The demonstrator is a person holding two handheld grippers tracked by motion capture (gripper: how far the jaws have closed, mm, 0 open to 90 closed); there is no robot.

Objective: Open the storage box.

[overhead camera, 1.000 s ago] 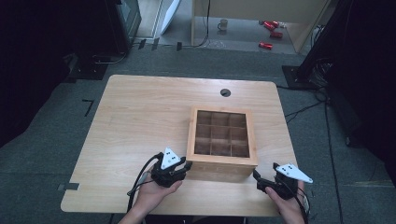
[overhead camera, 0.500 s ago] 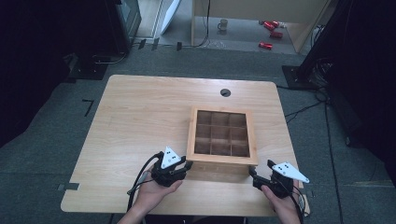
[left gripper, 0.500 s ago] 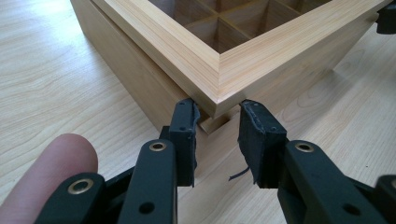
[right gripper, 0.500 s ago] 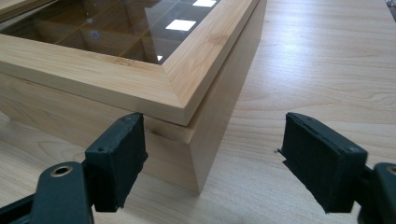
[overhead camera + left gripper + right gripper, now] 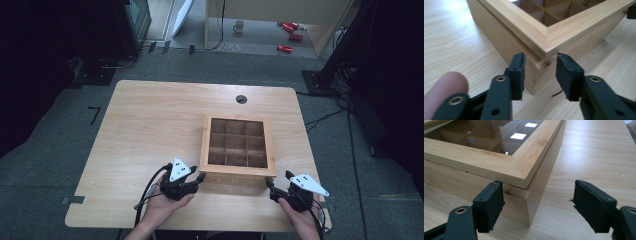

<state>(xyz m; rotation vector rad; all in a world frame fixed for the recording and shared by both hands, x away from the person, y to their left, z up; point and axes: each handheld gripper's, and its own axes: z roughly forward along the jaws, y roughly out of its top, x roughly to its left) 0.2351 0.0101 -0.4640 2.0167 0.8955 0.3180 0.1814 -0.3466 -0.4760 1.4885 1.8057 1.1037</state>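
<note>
A shallow wooden box [image 5: 237,145] with a glass lid over a grid of compartments stands on the right half of the table [image 5: 150,125]. My left gripper [image 5: 199,178] is at the box's near left corner. In the left gripper view its jaws [image 5: 541,75] stand open on either side of that corner of the box [image 5: 564,30], just below the lid's edge. My right gripper [image 5: 270,184] is at the near right corner. In the right gripper view it [image 5: 539,205] is open wide, with the corner of the box [image 5: 474,160] between its jaws and its left pad [image 5: 489,203] close to the front wall.
A round cable hole [image 5: 241,99] lies in the table behind the box. The table's front edge runs just under both hands. A fingertip [image 5: 446,85] rests beside the left jaw. Red cans [image 5: 285,48] and a mug [image 5: 239,25] sit on the floor far behind.
My right gripper has crept a little left and forward towards the box's near right corner. The left gripper and the box have stayed put.
</note>
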